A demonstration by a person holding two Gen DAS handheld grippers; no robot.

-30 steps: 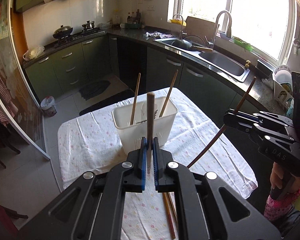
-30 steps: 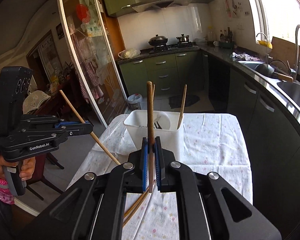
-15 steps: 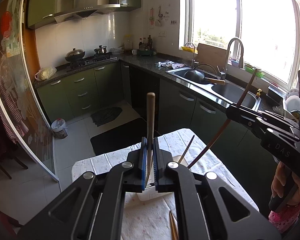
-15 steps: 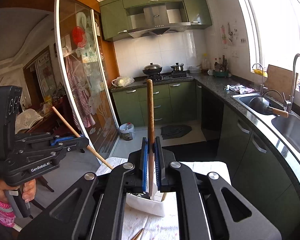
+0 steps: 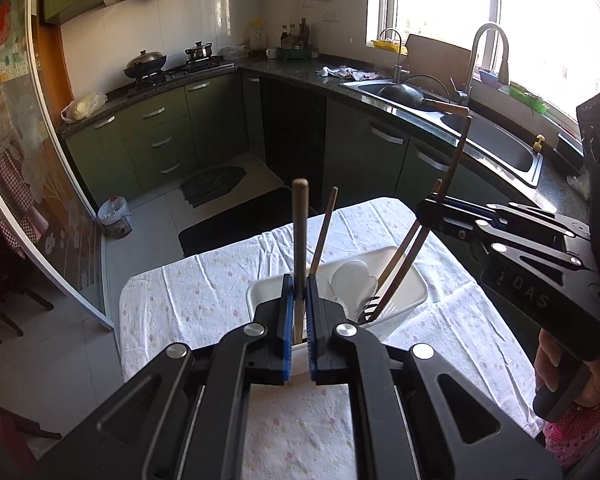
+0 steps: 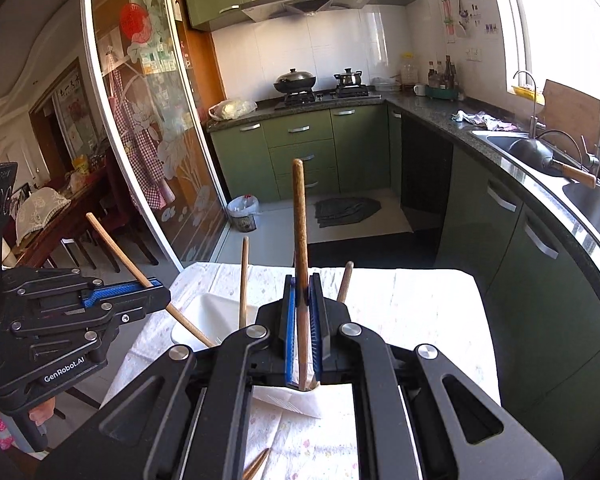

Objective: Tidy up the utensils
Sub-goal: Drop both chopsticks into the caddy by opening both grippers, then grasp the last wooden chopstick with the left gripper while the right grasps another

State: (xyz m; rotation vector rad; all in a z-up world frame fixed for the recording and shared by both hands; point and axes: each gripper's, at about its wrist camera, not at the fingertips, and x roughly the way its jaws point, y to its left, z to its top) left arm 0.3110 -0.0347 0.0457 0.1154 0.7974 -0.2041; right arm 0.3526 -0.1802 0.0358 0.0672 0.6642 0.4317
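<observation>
Pinching one chopstick each, both grippers hang over the white holder with their fingers closed tight on the wood. In the left wrist view the left gripper (image 5: 299, 300) has its chopstick (image 5: 300, 232) standing upright at frame centre, lower end just above the holder's near rim. The right gripper (image 5: 432, 210), at centre right there, grips a darker chopstick (image 5: 454, 164) that slants from upper right down to lower left, its tip already inside the holder (image 5: 412, 280). So the holder lies straight below and slightly ahead of both pairs of fingers, and the right stick looks nearer to being dropped in.

Counted in that view: two held chopsticks, and three loose ones leaning in the holder, one (image 5: 324, 232) on the left side, two (image 5: 398, 258) on the right. White spoons (image 5: 352, 280) and a dark fork lie in there too; their number I cannot tell. In the right wrist view, at bottom centre, one more chopstick end (image 6: 258, 462) shows on the table (image 5: 188, 300).
</observation>
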